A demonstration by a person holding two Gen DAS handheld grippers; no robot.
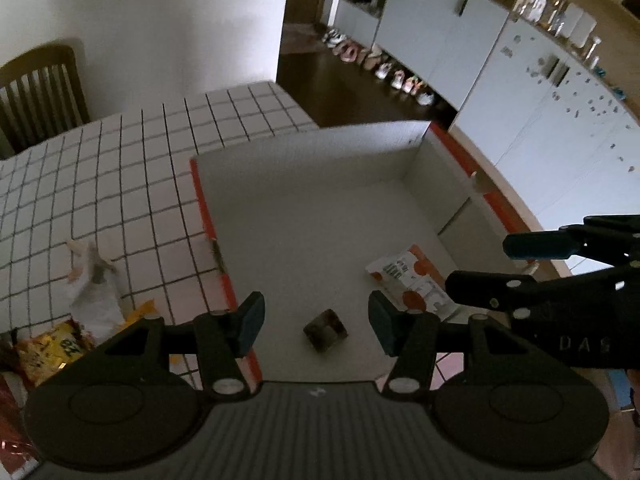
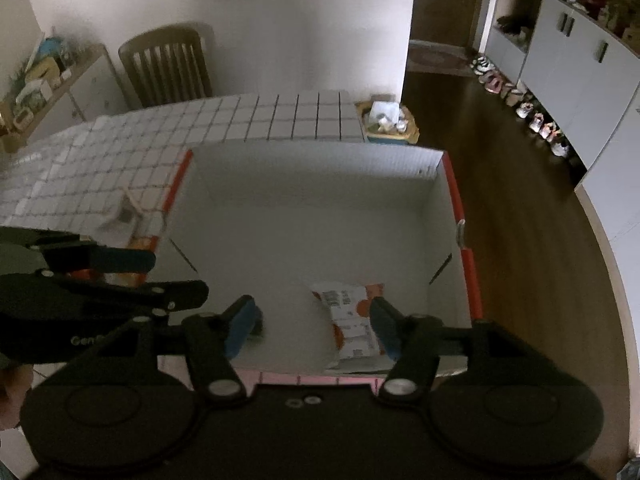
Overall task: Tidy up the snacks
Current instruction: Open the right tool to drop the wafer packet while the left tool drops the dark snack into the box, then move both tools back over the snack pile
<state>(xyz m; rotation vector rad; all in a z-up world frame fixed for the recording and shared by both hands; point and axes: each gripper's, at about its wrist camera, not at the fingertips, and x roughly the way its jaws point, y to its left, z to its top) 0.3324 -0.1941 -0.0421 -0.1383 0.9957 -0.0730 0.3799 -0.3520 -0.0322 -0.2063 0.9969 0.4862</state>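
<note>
left claw [image 1: 316,324]: apart, nothing gripped, tilted down | right claw [image 2: 312,326]: apart, nothing gripped, tilted down

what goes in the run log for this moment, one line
left gripper: open, empty | right gripper: open, empty | box: brown snack, orange-white packet

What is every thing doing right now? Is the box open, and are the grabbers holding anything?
Box: open on top, nearly bare inside.
White-orange packet: lying flat on the box floor.
Small dark snack: lying on the box floor, apart from the packet.
Left gripper: open, holding nothing.
Right gripper: open, holding nothing.
Yellow bag: lying on the table outside the box.
</note>
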